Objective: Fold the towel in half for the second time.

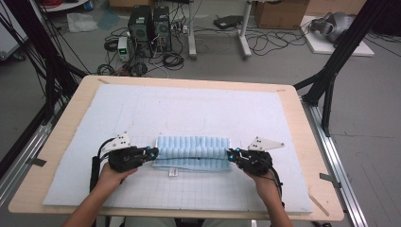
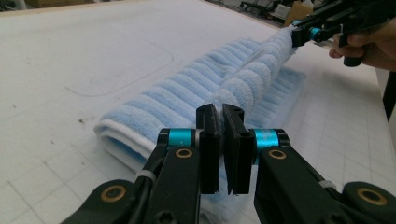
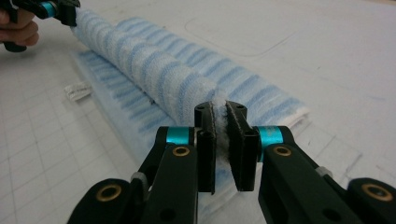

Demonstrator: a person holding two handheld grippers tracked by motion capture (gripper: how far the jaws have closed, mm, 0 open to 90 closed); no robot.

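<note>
A light blue ribbed towel (image 1: 193, 152) lies folded near the front of the white mat (image 1: 189, 113), long side running left to right. My left gripper (image 1: 152, 152) is shut on the towel's left end, and my right gripper (image 1: 231, 154) is shut on its right end. Between them a fold of the towel (image 2: 252, 77) is held up as a ridge above the layers beneath. In the right gripper view the pads (image 3: 236, 128) pinch white-and-blue pile, with the left gripper (image 3: 58, 9) at the far end of the towel (image 3: 154, 70). A small white label (image 1: 173, 172) sticks out at the front edge.
The mat covers most of a wooden table (image 1: 66, 137). Beyond the table's far edge the floor holds computer towers (image 1: 149, 28), cables and a cardboard box (image 1: 281, 12). Black frame legs (image 1: 331, 71) stand at the right.
</note>
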